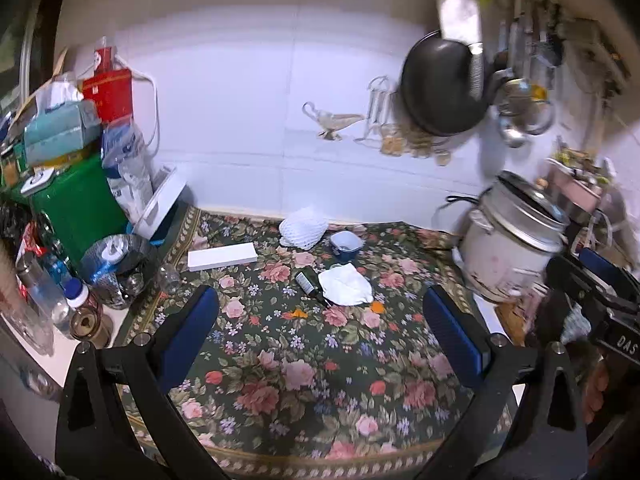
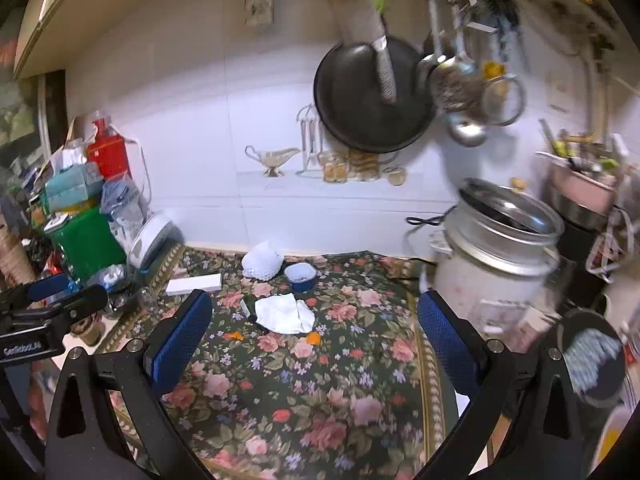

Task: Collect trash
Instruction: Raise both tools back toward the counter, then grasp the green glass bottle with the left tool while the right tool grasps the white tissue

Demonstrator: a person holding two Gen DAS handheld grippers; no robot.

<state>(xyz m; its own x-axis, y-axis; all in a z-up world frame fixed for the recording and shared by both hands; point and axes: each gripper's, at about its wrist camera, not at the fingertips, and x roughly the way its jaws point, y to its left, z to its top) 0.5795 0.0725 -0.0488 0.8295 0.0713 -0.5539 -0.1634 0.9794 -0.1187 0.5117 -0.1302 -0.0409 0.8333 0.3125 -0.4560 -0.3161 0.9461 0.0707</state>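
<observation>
On the floral cloth (image 1: pixel 304 364) lie a crumpled white paper (image 1: pixel 346 285), a small dark bottle (image 1: pixel 309 283), two orange scraps (image 1: pixel 299 313), a white foam net (image 1: pixel 303 227), a small blue cup (image 1: pixel 345 245) and a flat white box (image 1: pixel 222 256). My left gripper (image 1: pixel 320 320) is open and empty, above the cloth in front of them. My right gripper (image 2: pixel 314 330) is open and empty too. In the right wrist view I see the paper (image 2: pixel 285 313), the bottle (image 2: pixel 249 306), the scraps (image 2: pixel 313 337), the net (image 2: pixel 262 265), the cup (image 2: pixel 300 276) and the box (image 2: pixel 193 283).
A rice cooker (image 1: pixel 514 240) stands at the right; it also shows in the right wrist view (image 2: pixel 496 256). Bottles and jars (image 1: pixel 80 296), a green box (image 1: pixel 76 204) and tissue packs crowd the left. A black pan (image 2: pixel 370 94) and utensils hang on the tiled wall.
</observation>
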